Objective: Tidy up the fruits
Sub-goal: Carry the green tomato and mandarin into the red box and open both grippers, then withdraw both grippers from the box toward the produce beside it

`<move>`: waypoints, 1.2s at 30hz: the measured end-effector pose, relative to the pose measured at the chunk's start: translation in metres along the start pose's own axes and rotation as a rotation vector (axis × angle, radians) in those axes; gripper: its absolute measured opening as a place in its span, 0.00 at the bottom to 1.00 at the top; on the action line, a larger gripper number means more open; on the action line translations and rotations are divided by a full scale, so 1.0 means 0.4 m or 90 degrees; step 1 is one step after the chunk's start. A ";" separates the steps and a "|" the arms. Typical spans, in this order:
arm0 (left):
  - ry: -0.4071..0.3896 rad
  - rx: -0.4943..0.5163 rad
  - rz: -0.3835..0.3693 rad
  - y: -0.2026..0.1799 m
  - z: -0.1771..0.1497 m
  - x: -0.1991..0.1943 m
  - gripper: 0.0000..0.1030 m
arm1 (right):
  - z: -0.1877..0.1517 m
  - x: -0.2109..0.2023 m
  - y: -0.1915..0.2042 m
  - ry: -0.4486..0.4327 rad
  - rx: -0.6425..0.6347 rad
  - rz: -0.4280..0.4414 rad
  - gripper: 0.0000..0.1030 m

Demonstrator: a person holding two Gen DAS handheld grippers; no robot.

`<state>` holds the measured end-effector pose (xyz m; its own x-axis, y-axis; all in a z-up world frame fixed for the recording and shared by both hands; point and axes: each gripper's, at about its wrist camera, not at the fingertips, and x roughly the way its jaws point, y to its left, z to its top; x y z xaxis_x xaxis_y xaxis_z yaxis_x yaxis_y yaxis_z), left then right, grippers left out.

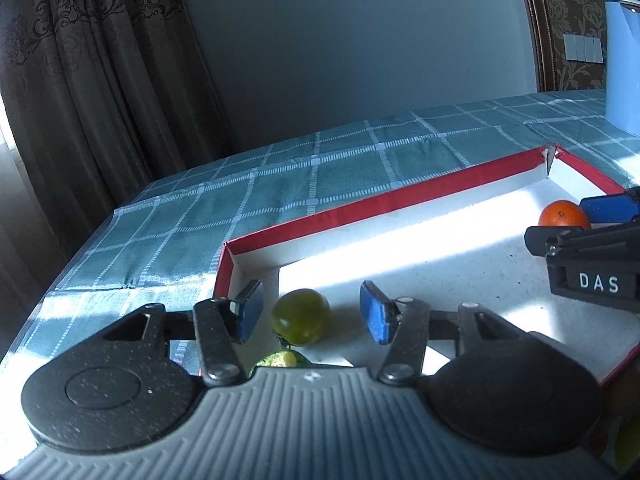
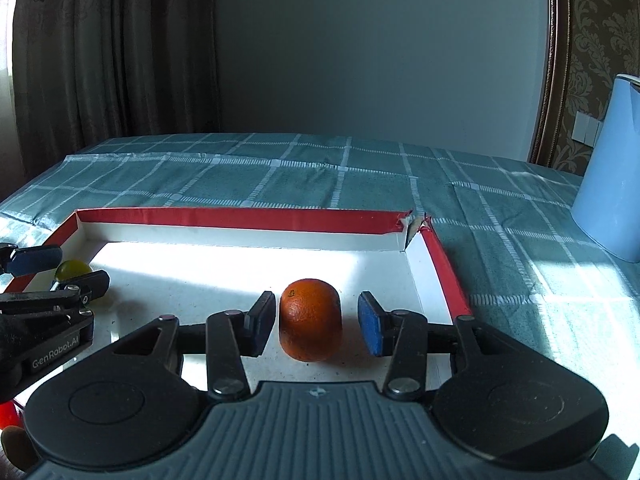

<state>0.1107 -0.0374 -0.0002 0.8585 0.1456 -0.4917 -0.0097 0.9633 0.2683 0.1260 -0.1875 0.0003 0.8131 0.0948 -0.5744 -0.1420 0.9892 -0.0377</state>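
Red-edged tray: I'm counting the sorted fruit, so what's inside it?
Inside the red-edged tray: an orange and a green fruit. A second green fruit is mostly hidden.

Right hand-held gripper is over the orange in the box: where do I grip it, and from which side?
Grip the orange across its widest middle, coming from the near side along the right hand-held gripper; it sits upright between the open pads, apart from both, on the red box floor.

An orange fruit (image 2: 310,318) and a green fruit (image 1: 301,316) lie in a red-rimmed, white-floored box (image 2: 240,218). The tablecloth (image 2: 280,176) is teal with a white grid; blue pads (image 2: 370,324) tip the black claw.
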 end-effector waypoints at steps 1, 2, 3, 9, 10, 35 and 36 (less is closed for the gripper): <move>-0.006 0.002 0.002 -0.002 -0.001 -0.004 0.65 | -0.003 0.000 0.000 -0.002 -0.001 -0.002 0.62; -0.014 0.005 0.005 -0.004 -0.002 -0.008 0.72 | -0.005 -0.001 -0.002 -0.006 0.001 -0.001 0.68; -0.021 0.007 0.007 -0.005 -0.004 -0.013 0.76 | -0.006 -0.007 -0.007 -0.013 0.008 0.001 0.68; -0.039 0.009 0.009 -0.004 -0.011 -0.027 0.93 | -0.011 -0.014 -0.027 -0.018 0.036 0.000 0.77; -0.043 0.007 0.010 -0.001 -0.013 -0.030 0.96 | -0.013 -0.013 -0.031 -0.016 0.041 0.003 0.77; -0.095 -0.078 0.010 0.172 -0.184 -0.256 1.00 | -0.071 -0.169 -0.120 -0.113 0.164 0.028 0.78; -0.095 -0.074 0.004 0.173 -0.191 -0.262 1.00 | -0.072 -0.173 -0.125 -0.116 0.171 0.031 0.78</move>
<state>-0.0190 0.0310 0.0066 0.9248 0.1242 -0.3597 -0.0665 0.9834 0.1685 0.0603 -0.2467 0.0184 0.9000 0.1375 -0.4135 -0.0491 0.9749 0.2173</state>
